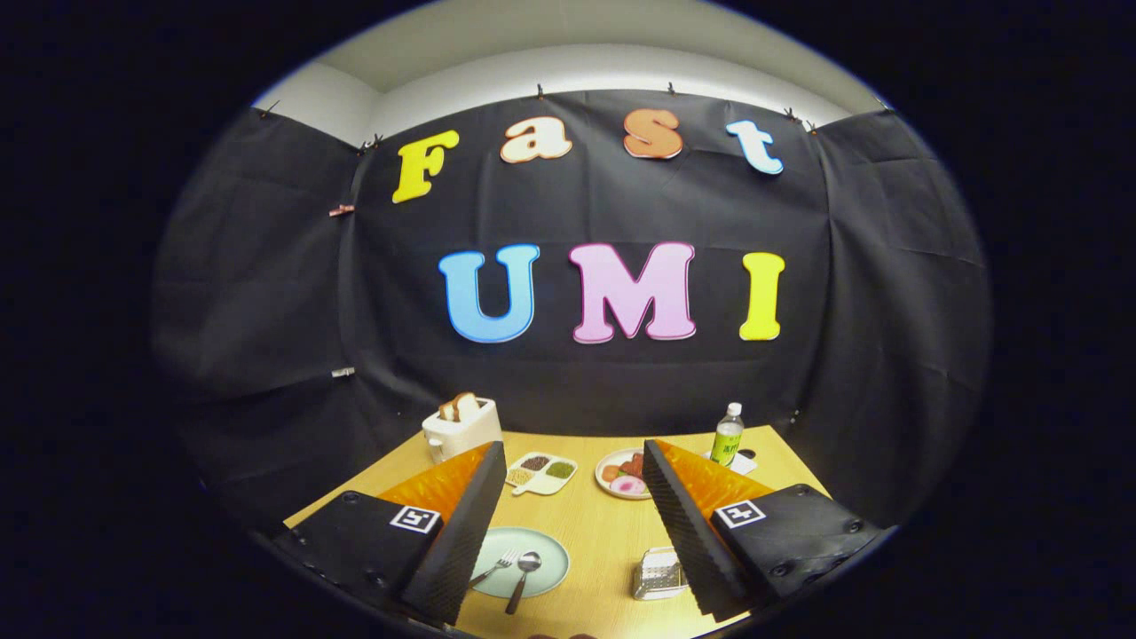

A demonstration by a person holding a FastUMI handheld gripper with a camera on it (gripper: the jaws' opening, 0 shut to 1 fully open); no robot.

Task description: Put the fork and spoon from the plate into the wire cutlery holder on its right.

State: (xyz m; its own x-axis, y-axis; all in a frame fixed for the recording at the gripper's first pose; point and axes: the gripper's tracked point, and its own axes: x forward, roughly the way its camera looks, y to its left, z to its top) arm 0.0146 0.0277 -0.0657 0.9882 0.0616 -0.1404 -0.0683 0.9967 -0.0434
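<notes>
Between the spread-apart fingers of the empty gripper, the fork and spoon lay on the pale green plate, with the wire cutlery holder just right on the desk.

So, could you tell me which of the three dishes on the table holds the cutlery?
The pale green round plate, nearest the open claw, carries the fork and spoon. The compartment tray and small food plate beyond hold only food.

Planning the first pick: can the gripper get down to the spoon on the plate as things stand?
Probably yes. The gripper is open, and the spoon lies bare on the plate between its fingers, beside the fork, nothing over it.
</notes>
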